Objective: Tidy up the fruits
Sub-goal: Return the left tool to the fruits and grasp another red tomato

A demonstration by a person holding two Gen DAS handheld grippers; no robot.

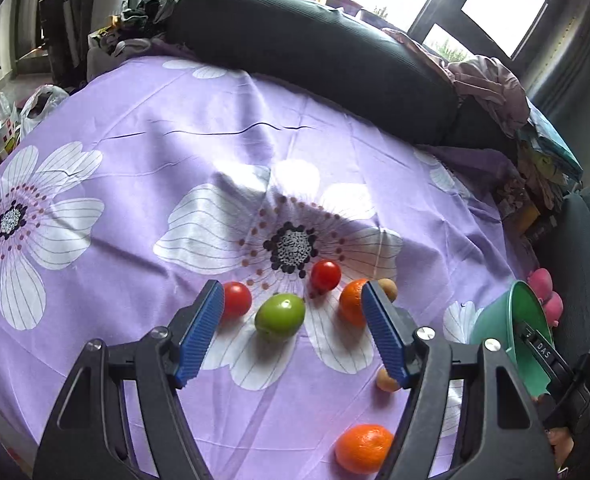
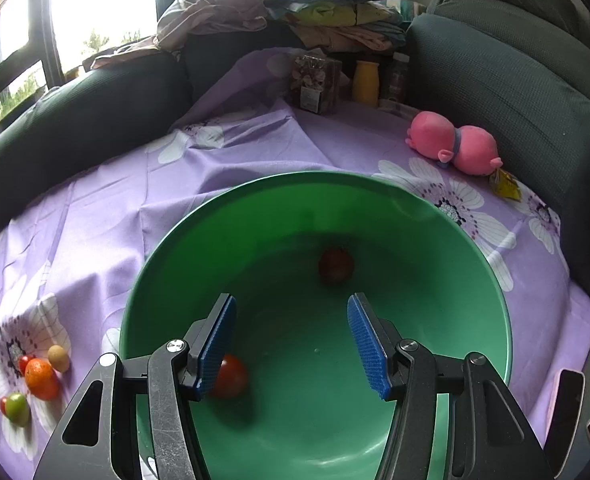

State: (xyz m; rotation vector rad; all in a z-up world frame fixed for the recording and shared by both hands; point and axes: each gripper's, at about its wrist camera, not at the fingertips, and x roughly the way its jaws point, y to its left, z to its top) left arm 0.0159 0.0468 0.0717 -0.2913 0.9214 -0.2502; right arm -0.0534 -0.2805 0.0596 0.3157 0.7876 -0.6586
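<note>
Left hand-held gripper [image 1: 291, 312] jaws wide, nothing between the pads, hanging over the loose fruit on the purple flowered cloth covering the tabletop [image 1: 175, 120]. Green fruit [image 1: 280, 317] sits right in line between the fingers; red tomato [image 1: 236, 299] just beside the left pad, second tomato [image 1: 325, 275] and an orange [image 1: 351, 302] beside the right pad. Small tan fruit [image 1: 387, 289] behind that orange, another [image 1: 386, 379] nearer, second orange [image 1: 363, 448] nearest the camera. Right hand-held gripper [image 2: 291, 344] roughly half open, empty, poised over the green bowl [image 2: 255, 188]; two tomatoes already lie inside, one [image 2: 231, 376] by the left pad, one [image 2: 335, 266] further in and blurred. Reads as early-to-mid sort: two in, seven out. Next move likely left lowering onto the green fruit, closing gently, then carrying it to the bowl near the tabletop's right edge. Risk: fruit is tightly clustered, so pads may nudge the tomato or orange and set them rolling. Pink plush toy [image 2: 453, 146] and jars sit toward the far right corner, clear of the path.
</note>
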